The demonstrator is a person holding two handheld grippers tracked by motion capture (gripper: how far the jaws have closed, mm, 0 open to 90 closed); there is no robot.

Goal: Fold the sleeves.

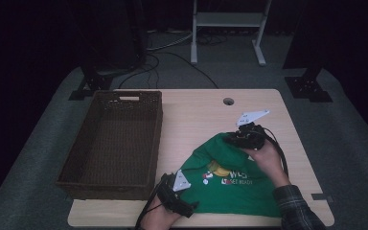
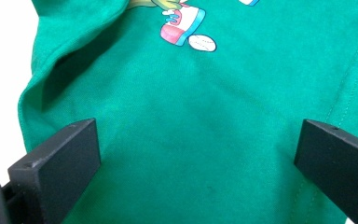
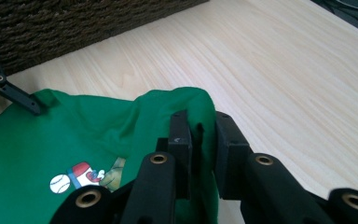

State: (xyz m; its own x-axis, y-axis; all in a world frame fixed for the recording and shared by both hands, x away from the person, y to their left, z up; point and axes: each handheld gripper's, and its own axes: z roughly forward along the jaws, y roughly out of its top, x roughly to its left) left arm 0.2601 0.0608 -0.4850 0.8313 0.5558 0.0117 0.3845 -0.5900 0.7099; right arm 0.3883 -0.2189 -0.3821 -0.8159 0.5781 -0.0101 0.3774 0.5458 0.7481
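With the right gripper [image 3: 200, 140] pinching a far fold of the green T-shirt [image 1: 230, 184] right of the wicker basket [image 1: 112, 139], the open left gripper [image 2: 196, 154] should probably pin the near hem flat

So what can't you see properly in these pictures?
- White words on the green shirt: too small in the high view.
- Cartoon print: cut off by the top edge in the left gripper view.
- Shirt's right part: hidden by the right tongs in the right gripper view.
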